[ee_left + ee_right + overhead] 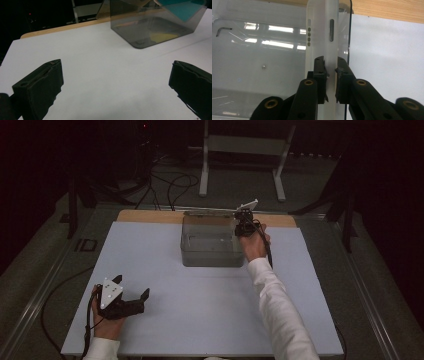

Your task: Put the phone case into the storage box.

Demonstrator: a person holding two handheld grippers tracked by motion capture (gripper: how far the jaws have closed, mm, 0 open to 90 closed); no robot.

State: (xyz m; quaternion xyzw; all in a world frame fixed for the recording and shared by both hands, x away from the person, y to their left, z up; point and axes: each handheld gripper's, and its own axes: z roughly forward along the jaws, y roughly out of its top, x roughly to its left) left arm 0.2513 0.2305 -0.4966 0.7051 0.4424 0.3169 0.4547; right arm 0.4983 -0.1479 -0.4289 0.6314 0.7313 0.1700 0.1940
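Plastic of a clear storage box (211,247) stands near the far edge of the bench (200,310), about midway along it, and the work centres on its right-hand wall. In the right gripper view the right tool (330,75) has its two black jaws drawn together on a whitish upright strip (322,37), which looks like the box's rim or a latch at its right wall; the jaws press it from both sides with little gap left. The high view shows the same tool (243,222) at the box's far right corner, the hand behind it and a white sleeve (280,310) running back toward the near edge. Inside the box a small hex key (222,30) and a tiny screw-like speck (263,66) lie on the floor; from the left gripper view yellow and teal shapes show through the smoky wall, though what they are I cannot tell. The left tool (131,302) rests near the near left corner of the bench, jaws spread wide, holding nothing. The step in hand seems to be gripping the box's edge piece, to open or shift it. Next would call for a steady pull without letting the thin strip slip, perhaps with the idle tool coming over to brace the box.
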